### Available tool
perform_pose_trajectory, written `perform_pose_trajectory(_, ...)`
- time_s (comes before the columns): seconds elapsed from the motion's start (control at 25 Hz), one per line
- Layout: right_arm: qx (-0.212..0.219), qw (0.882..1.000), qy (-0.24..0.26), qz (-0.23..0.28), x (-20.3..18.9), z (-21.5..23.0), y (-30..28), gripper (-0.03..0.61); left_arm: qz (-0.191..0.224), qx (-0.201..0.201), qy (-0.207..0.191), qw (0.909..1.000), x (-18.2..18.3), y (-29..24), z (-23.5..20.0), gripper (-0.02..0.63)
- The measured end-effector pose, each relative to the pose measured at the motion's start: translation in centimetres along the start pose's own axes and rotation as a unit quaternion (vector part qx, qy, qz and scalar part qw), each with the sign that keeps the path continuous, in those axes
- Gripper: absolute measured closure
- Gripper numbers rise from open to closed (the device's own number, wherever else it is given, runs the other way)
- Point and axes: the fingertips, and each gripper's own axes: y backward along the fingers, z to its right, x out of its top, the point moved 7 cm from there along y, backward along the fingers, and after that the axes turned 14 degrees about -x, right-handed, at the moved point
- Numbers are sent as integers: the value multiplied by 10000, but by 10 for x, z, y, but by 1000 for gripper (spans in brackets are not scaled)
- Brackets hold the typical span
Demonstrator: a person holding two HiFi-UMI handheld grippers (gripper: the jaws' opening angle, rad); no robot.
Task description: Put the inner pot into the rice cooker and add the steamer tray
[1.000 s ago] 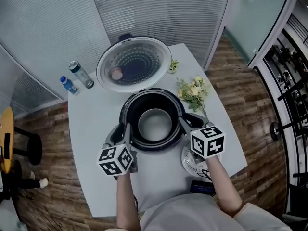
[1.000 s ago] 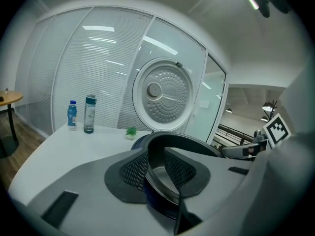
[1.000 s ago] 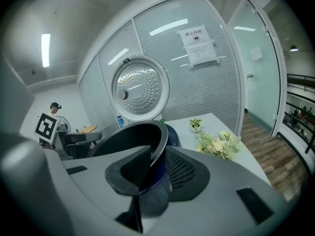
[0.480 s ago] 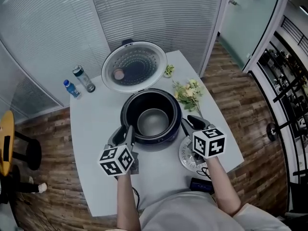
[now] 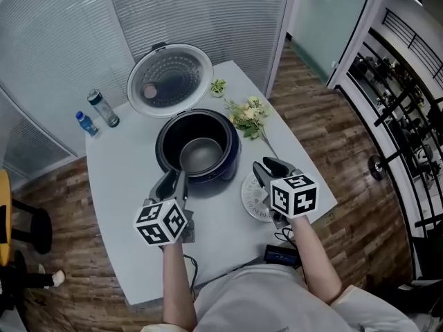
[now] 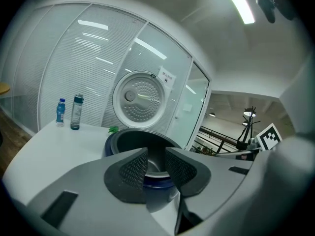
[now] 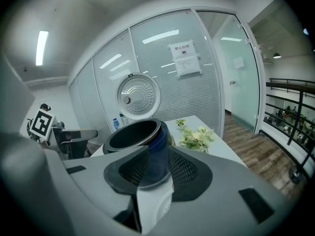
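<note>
On the white table [image 5: 124, 206], the rice cooker [image 5: 225, 168] is standing with its lid [image 5: 169, 80] swung up and back, and the inner pot [image 5: 202, 155] is sitting down inside it, apparently seated, so the person is likely turning to the second half of the task. The left gripper [image 5: 173, 180] is hovering just short of the cooker's near rim with its jaws standing apart and nothing between the pads; its own view is showing only the cooker beyond the gap. The right gripper [image 5: 268, 168] is hanging near the cooker's right side, its jaws having just been opening, and they too are clasping nothing. The steamer tray [image 5: 255, 194] is lying flat on the table just beside the cooker, partly hidden under the right gripper in the head view. Doing this step well is probably calling for the right gripper to dip to the tray's exposed rim and pinch that thin edge firmly, since a flat perforated disc is prone to tipping from a one-sided grip. Bringing the left gripper to the opposite rim should help in keeping the tray level while lowering it squarely onto the pot, staying clear of the flowers [image 5: 248, 113] beyond the cooker.
</note>
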Motion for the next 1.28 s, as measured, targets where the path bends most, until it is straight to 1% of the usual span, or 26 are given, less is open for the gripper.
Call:
perform_pose_trajectory(0.44,-606,9978,-261,-36,-50,26,69,454,-272,-654,-35,9975,-33,11,54,512)
perform_pose_trajectory(0.6,-778,9959,-448,-76,-66,35,85,453,-352,-841,-58,9958,-42,11,69,512)
perform_pose_trajectory(0.72,-880,9948,-488,-154,-77,40,92,453,-387,-932,-34,9949,-48,12,75,512)
perform_pose_trajectory(0.92,-956,9935,-536,-294,-91,50,90,451,-485,-933,21,9945,-60,14,77,512)
perform_pose_trajectory(1.08,-913,9932,-590,-417,-98,60,77,451,-597,-805,122,9949,-71,11,76,512)
perform_pose_trajectory(1.28,-804,9932,-511,-673,-107,77,60,448,-733,-600,247,9952,-83,-2,80,512)
